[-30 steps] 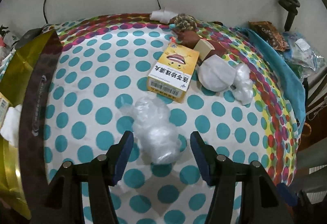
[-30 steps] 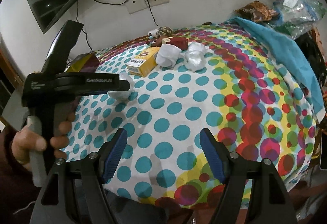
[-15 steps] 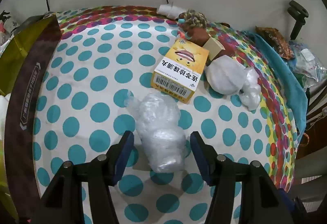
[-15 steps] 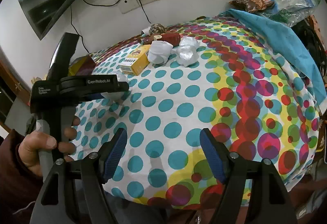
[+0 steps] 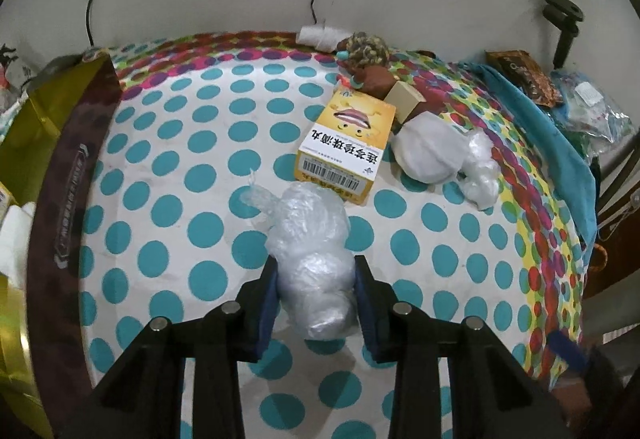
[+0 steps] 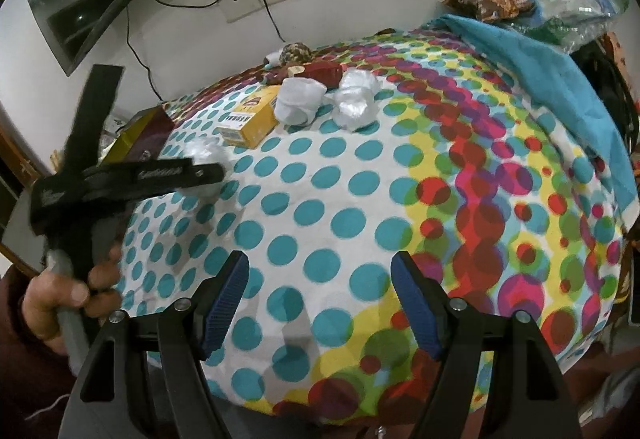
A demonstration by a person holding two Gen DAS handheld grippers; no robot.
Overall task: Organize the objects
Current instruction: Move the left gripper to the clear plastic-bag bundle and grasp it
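Note:
A crumpled clear plastic bundle (image 5: 314,239) lies on the polka-dot tablecloth (image 5: 180,167), just in front of a yellow medicine box (image 5: 346,147). My left gripper (image 5: 316,273) straddles the bundle's near end. Its jaws are closing, and both blue pads touch the plastic's sides. In the right wrist view a hand holds that left gripper (image 6: 208,173) at the left, over the same bundle (image 6: 202,151). My right gripper (image 6: 320,267) hovers open over the cloth near the table's front edge, with nothing between its fingers.
Behind the box sit a white cloth ball (image 5: 428,151), a wad of white plastic (image 5: 480,171), a brown pouch (image 5: 376,77), a small tan box (image 5: 404,99) and a rope ball (image 5: 366,49). A gold and brown bag (image 5: 68,143) stands at the left, a blue cloth (image 5: 536,135) at the right.
The left gripper's jaws have closed in from wide apart onto the plastic bundle. The right gripper has stayed open and nearly still.

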